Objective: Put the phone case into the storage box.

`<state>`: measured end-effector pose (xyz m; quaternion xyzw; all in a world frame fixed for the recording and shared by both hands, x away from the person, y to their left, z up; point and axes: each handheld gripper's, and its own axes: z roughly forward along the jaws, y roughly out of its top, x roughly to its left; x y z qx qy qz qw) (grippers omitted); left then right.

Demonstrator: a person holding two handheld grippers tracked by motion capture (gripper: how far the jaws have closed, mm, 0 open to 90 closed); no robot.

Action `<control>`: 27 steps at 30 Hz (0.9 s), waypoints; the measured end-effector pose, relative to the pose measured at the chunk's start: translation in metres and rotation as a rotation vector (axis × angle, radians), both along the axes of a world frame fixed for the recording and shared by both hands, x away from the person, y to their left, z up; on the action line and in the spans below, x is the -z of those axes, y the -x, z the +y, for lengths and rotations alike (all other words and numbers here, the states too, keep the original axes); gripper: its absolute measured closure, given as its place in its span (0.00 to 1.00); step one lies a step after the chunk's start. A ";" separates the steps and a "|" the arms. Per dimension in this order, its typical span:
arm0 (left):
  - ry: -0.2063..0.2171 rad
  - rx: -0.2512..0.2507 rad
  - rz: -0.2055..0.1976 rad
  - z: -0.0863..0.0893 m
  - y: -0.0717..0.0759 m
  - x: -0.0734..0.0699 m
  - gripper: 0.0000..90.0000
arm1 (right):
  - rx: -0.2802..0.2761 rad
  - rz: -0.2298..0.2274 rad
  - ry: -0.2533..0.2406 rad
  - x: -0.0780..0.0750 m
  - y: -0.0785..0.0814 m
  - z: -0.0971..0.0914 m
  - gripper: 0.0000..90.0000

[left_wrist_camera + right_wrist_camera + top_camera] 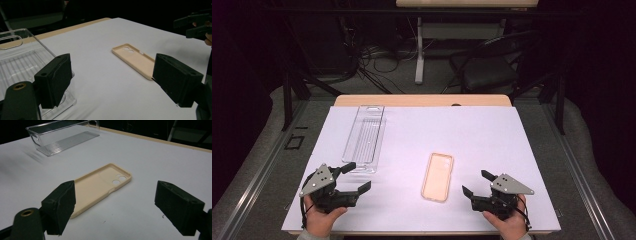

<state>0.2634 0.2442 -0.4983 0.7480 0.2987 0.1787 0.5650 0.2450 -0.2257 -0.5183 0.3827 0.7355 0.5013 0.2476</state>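
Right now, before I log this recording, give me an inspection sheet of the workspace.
Surface: white sheet over a wooden table top, flat.
Job's things: beige phone case lying open side up, camera holes towards the near edge; clear plastic tray at far left, nothing inside.
Clutter: nothing seen.
Grippers: left gripper open, beside the tray's near end; right gripper open, just right of the case; neither holds anything.
Cables: a thin cable at the left hand; a tangle on the floor beyond.
Surroundings: dark room, chair and desk leg behind.
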 end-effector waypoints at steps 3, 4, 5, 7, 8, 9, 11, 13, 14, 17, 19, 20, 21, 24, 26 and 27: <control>-0.003 0.002 0.004 0.000 -0.001 0.000 0.18 | 0.001 0.007 0.002 0.000 0.000 0.000 0.19; -0.004 0.002 0.004 0.000 -0.001 0.000 0.18 | 0.002 0.011 0.003 0.000 0.000 0.001 0.19; -0.004 0.004 0.006 0.000 -0.001 0.001 0.18 | 0.002 0.013 0.012 0.001 0.000 0.001 0.19; -0.004 0.006 0.011 0.000 -0.001 0.001 0.18 | -0.009 0.022 0.019 0.001 0.000 0.002 0.17; -0.004 0.009 0.014 0.000 -0.001 0.001 0.19 | -0.010 0.029 0.021 0.002 -0.001 0.003 0.17; -0.006 0.007 0.017 -0.001 -0.001 0.001 0.19 | -0.015 0.031 0.022 0.003 -0.001 0.003 0.17; -0.008 0.006 0.018 -0.001 -0.002 0.001 0.19 | -0.019 0.040 0.028 0.003 -0.001 0.004 0.17; -0.014 0.003 0.023 -0.001 -0.002 0.002 0.19 | -0.021 0.055 0.043 0.005 -0.002 0.006 0.17; -0.016 0.000 0.025 -0.002 -0.002 0.002 0.19 | -0.021 0.055 0.043 0.005 -0.002 0.006 0.17; -0.020 -0.003 0.036 -0.003 -0.004 0.003 0.19 | -0.021 0.081 0.048 0.007 -0.003 0.008 0.18; -0.028 -0.001 0.047 -0.004 -0.004 0.004 0.19 | -0.023 0.087 0.044 0.008 -0.003 0.008 0.18; -0.033 0.001 0.052 -0.004 -0.005 0.005 0.19 | -0.030 0.093 0.047 0.008 -0.004 0.009 0.19; -0.043 0.002 0.058 -0.005 -0.005 0.005 0.19 | -0.034 0.093 0.053 0.008 -0.004 0.010 0.21; -0.048 0.008 0.071 -0.007 -0.006 0.007 0.19 | -0.044 0.101 0.055 0.009 -0.004 0.013 0.24; -0.051 0.007 0.078 -0.008 -0.007 0.008 0.21 | -0.051 0.108 0.060 0.009 -0.005 0.015 0.25; -0.054 0.010 0.081 -0.009 -0.007 0.008 0.21 | -0.054 0.110 0.064 0.009 -0.005 0.016 0.26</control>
